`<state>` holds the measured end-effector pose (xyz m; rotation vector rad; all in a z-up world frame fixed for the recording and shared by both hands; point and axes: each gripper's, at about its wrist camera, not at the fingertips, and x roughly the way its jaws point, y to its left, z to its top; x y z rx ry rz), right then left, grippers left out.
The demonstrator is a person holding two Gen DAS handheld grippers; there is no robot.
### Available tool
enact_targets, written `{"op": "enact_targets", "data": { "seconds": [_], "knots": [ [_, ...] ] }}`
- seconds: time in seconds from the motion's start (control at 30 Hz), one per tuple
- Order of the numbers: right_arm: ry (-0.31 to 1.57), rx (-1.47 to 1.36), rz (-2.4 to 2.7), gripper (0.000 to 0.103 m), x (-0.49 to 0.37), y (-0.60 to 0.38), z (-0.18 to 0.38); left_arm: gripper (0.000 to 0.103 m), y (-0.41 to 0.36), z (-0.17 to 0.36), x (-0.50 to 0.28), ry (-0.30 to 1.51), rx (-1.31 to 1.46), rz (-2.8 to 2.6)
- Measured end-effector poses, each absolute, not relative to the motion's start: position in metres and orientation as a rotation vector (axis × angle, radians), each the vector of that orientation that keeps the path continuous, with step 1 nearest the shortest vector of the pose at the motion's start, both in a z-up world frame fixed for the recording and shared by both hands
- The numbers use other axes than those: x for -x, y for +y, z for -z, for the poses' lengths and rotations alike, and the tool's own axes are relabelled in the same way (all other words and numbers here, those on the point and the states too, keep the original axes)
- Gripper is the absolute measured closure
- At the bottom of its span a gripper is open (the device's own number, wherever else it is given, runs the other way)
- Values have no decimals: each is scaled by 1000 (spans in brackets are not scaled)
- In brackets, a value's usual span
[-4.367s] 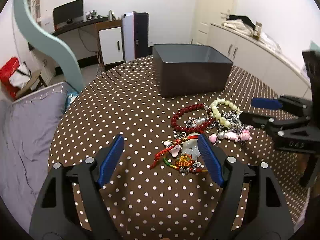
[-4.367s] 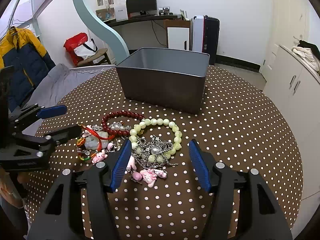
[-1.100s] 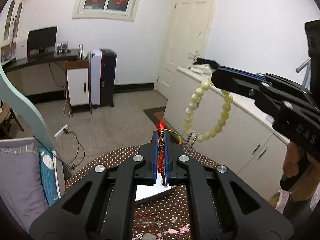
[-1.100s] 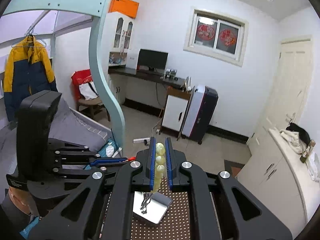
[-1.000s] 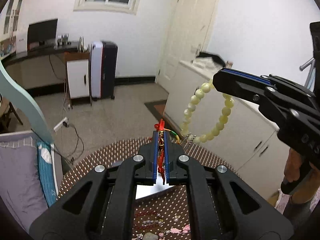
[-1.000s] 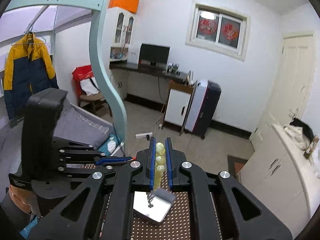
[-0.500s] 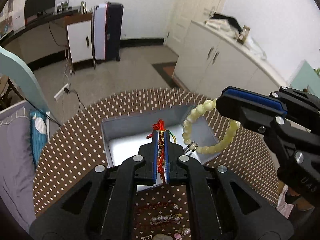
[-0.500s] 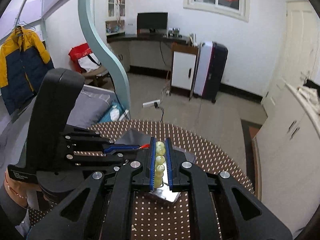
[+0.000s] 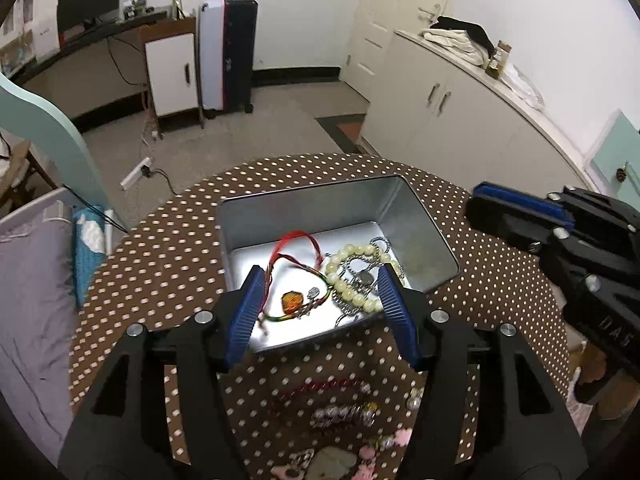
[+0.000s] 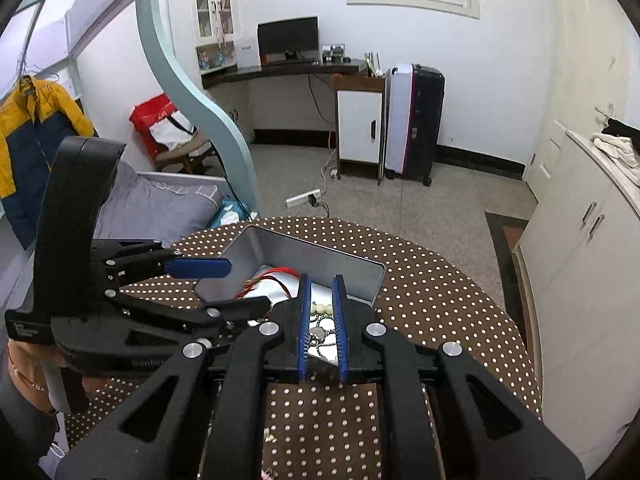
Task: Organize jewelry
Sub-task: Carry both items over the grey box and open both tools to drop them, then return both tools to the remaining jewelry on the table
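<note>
A grey metal box (image 9: 424, 216) stands on the polka-dot table. Inside lie a red-cord bracelet with an orange charm (image 9: 294, 300), a pale green bead bracelet (image 9: 352, 280) and a silver chain (image 9: 366, 276). My left gripper (image 9: 320, 312) is open and empty above the box's near side. My right gripper (image 10: 320, 320) hangs over the box (image 10: 376, 280) with its jaws a little apart and nothing held; the beads (image 10: 320, 310) lie below it. It also shows at the right of the left wrist view (image 9: 520, 208).
More jewelry lies on the table (image 9: 160, 248) near me: a dark red bead bracelet (image 9: 320, 386), a silver bead strand (image 9: 344, 414) and pink charms (image 9: 384, 440). A bed (image 9: 28, 280) is at the left, white cabinets (image 9: 460, 112) at the right.
Both grippers came down over the box and opened. The red-cord bracelet and the pale bead bracelet with its chain have dropped into the box.
</note>
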<state>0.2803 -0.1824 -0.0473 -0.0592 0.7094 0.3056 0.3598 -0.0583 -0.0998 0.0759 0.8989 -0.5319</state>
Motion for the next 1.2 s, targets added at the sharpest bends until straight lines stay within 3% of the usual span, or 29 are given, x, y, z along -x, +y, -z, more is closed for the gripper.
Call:
{"op": "enact_targets", "data": {
  "seconds": [0.47, 0.87, 1.2],
  "knots": [
    [663, 72, -333, 81, -201, -179, 51, 44, -18, 74, -261, 703, -138, 445],
    [759, 48, -333, 72, -160, -174, 100, 44, -27, 132, -207, 800, -139, 495],
    [803, 20, -309, 67, -147, -181, 125, 44, -38, 162, -214, 860, -150, 456]
  ]
}}
